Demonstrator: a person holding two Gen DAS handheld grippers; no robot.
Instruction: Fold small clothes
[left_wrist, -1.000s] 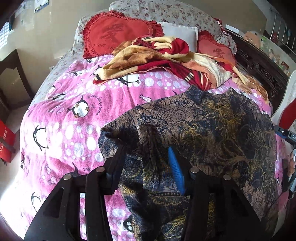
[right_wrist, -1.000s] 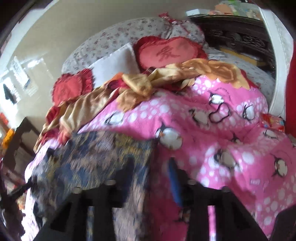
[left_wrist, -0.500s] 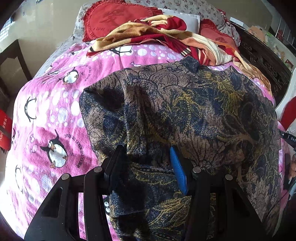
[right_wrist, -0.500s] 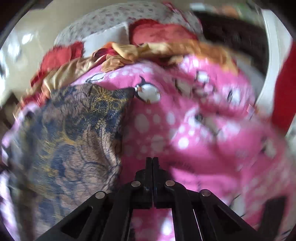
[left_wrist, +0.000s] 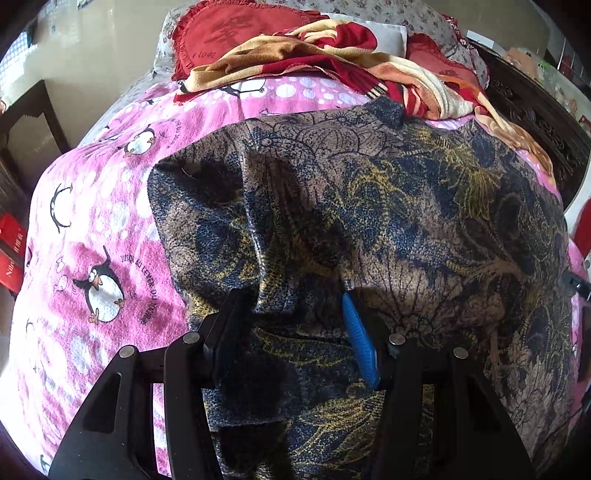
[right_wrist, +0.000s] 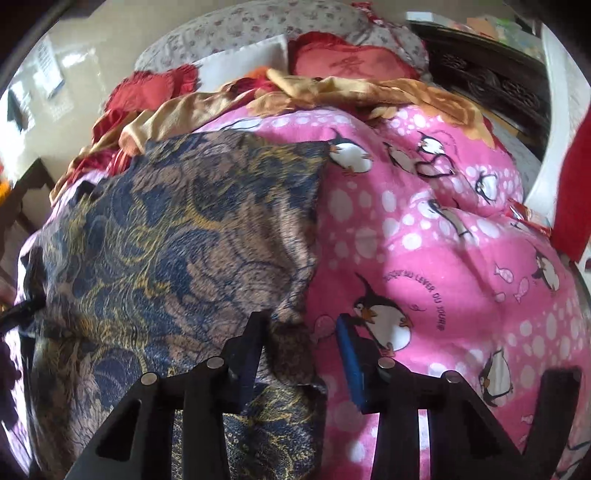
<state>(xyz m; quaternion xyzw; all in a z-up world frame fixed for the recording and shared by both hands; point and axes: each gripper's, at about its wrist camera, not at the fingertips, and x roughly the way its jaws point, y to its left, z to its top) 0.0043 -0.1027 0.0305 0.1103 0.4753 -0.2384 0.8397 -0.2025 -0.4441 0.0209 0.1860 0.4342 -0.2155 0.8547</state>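
Only the right view shows the garment (right_wrist: 177, 240)'s edge; both grippers (left_wrist: 291, 314) (right_wrist: 301, 332) gape wide over cloth, gripping nothing.

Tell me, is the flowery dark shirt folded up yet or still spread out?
Mostly spread out. The shirt lies wide across the pink penguin blanket, only its near edge bunched at the open left claw.

Bright daylight, hard shadows across the patterned garment (left_wrist: 369, 206), fisheye bending and dark corners, slight right-view blur.
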